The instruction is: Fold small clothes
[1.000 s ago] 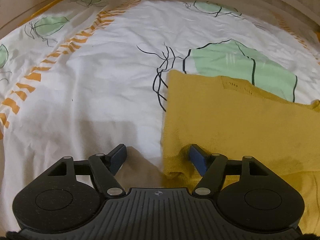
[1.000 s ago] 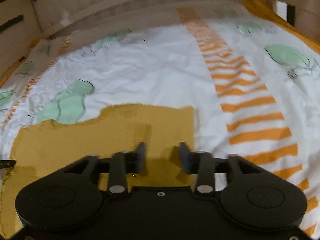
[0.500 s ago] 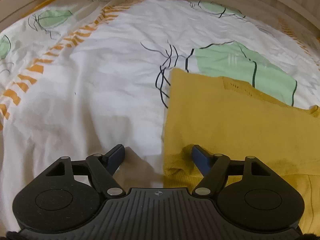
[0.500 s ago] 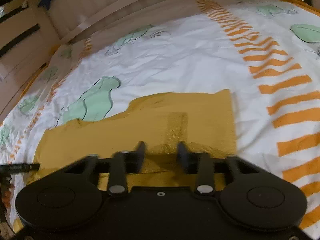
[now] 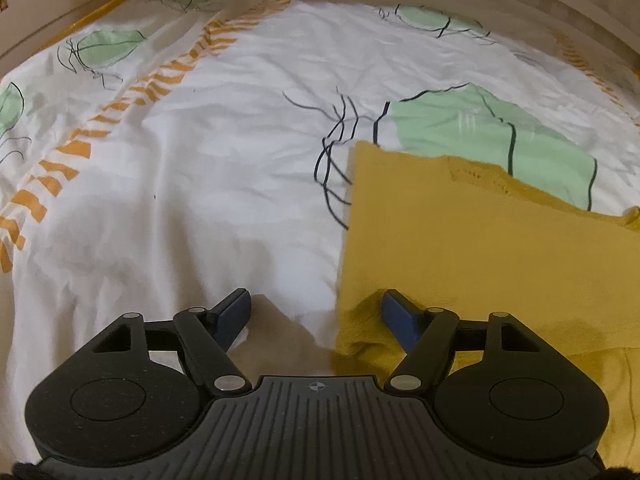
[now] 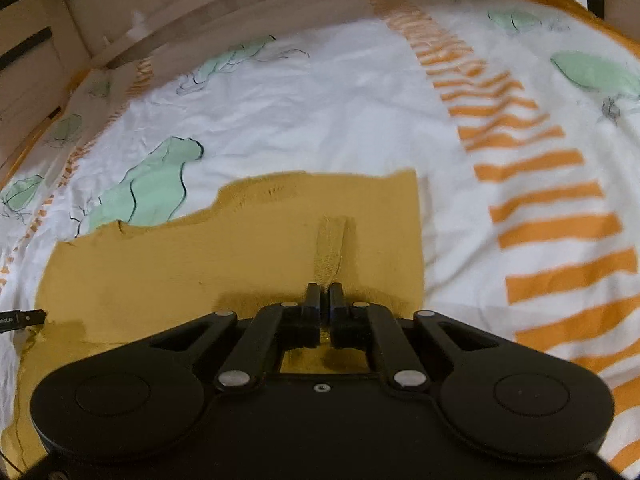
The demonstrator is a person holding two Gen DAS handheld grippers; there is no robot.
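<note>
A mustard-yellow knit garment [image 5: 472,248] lies flat on a patterned bedsheet [image 5: 224,184]. My left gripper [image 5: 316,308] is open and straddles the garment's near left edge: its right finger rests on the cloth, its left finger on the sheet. In the right wrist view the same garment [image 6: 200,264] spreads to the left. My right gripper [image 6: 325,294] is shut on a pinched ridge of the garment near its right side. A dark fingertip [image 6: 24,317] of the left gripper shows at that view's left edge.
The white sheet has green shapes [image 5: 480,132] and orange stripes [image 6: 552,200]. A wooden bed frame [image 6: 224,4] runs along the far side. More sheet lies left of the garment in the left wrist view.
My right gripper's jaws have closed from open onto a fold of the yellow garment. My left gripper stays open at the garment's left edge, barely moved.
</note>
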